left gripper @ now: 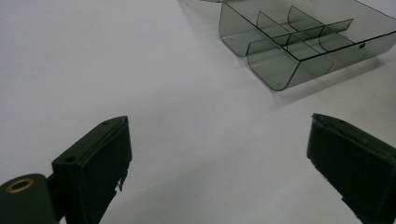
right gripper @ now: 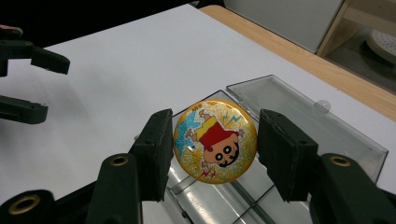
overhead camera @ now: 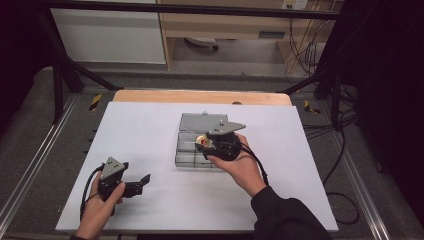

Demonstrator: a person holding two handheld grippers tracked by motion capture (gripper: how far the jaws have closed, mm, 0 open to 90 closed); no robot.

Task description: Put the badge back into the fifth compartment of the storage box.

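Currently the right gripper (right gripper: 211,142) clenches a round glittery cartoon badge (right gripper: 215,141) above the clear plastic compartment box (right gripper: 299,112); left gripper (left gripper: 219,163) rests released. Next move, judged: lowering into a compartment, then release

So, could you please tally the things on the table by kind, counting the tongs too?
Cartoon badge: 1, between the right tongs' jaws
Clear compartment box with open lid: 1
Tongs: 2, the left tongs open and holding nothing
Total: 4
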